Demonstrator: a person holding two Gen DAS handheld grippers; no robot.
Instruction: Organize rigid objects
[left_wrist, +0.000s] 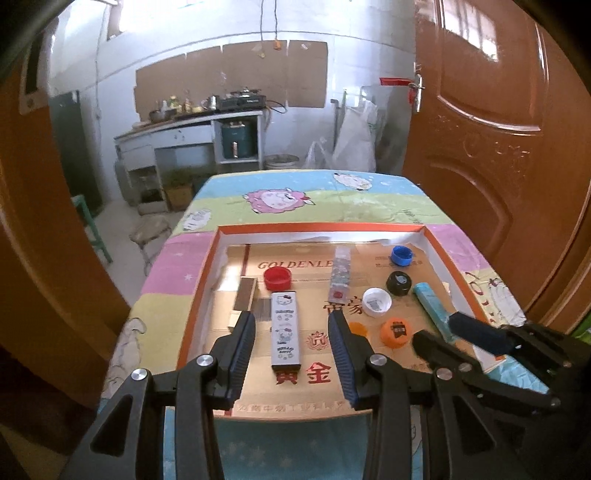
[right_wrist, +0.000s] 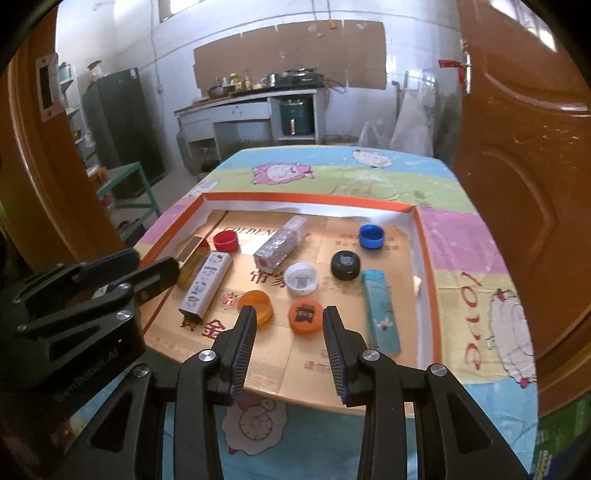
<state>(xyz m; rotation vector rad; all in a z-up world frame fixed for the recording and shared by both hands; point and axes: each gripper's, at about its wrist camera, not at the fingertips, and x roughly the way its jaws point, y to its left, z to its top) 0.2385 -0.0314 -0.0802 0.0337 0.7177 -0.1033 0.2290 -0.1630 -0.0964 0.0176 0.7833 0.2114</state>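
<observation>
Hello Kitty box (left_wrist: 285, 329) lies between spread left fingers (left_wrist: 242, 343)

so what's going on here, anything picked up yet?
Nothing is held. A person holds two grippers over a shallow orange-rimmed cardboard tray of small items. The left gripper, open, straddles the white Hello Kitty rectangular case. The right gripper, also open, hangs by the orange bottle cap with a dark label. Red, blue, black and white caps and a teal lighter lie loose in the tray.
</observation>
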